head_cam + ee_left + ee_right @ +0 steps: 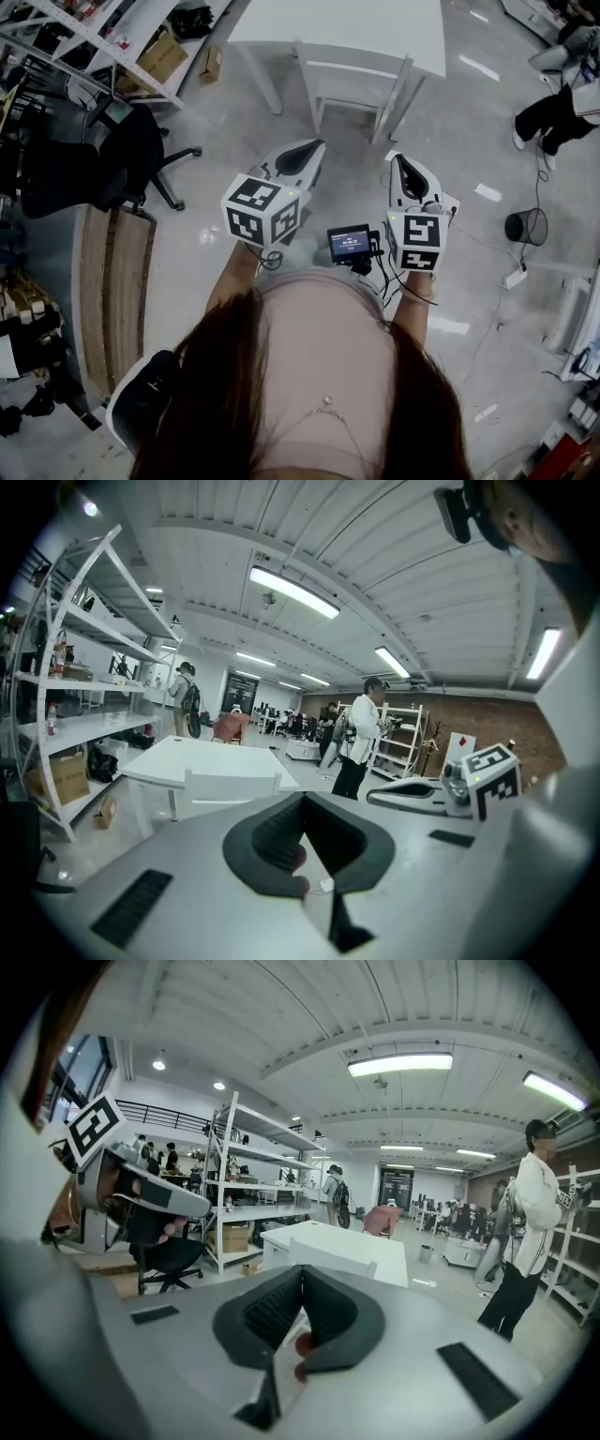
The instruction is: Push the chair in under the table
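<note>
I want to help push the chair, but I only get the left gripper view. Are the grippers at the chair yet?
Observer: Not yet. In the head view, floor lies between the white chair and both the left gripper and the right gripper.
Operator: Is the other gripper carrying something?
Observer: No. The right gripper view shows its fingers shut with nothing between them.
Operator: Is anything lying in the way?
Observer: No. The head view shows a black wire bin on the floor, but it stands far off to the right of the chair.
</note>
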A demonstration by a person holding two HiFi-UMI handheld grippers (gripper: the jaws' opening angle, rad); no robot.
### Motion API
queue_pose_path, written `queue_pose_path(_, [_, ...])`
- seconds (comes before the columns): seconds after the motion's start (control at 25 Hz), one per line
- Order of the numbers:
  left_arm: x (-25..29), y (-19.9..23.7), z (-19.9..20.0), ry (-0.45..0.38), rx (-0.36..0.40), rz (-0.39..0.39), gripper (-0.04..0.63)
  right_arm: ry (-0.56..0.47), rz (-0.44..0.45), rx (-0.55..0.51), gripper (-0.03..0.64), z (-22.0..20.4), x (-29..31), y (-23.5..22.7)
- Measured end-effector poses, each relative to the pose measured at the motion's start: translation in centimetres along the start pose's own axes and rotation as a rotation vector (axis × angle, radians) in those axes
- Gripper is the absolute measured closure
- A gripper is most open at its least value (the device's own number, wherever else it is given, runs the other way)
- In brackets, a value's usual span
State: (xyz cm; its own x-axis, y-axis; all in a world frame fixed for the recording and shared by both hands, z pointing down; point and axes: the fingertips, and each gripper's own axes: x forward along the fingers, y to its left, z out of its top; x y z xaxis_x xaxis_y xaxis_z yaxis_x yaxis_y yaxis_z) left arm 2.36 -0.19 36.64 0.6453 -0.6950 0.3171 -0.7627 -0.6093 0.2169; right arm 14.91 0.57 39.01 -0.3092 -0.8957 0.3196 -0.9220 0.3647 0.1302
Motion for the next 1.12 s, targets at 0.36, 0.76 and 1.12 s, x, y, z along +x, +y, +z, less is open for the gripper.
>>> queue_pose_path(0.36, [-0.9, 3.5, 1.5, -0.023, -0.011, -0.052, 0.588, -0.003, -0.042, 0.013, 0.597, 2.2, 2.3, 2.5])
queue_pose_path(0.76, [-0.5, 6.3, 2.6, -0.057, -0.040, -0.091, 0.588, 0.016, -0.078, 0.016, 0.597, 2.9, 4.4, 3.5])
queue_pose_path(1.12, [0.0, 6.3, 2.6, -0.057, -0.058, -0.112, 0.588, 0.031, -0.082, -0.007, 0.597, 3.1, 4.7, 3.2])
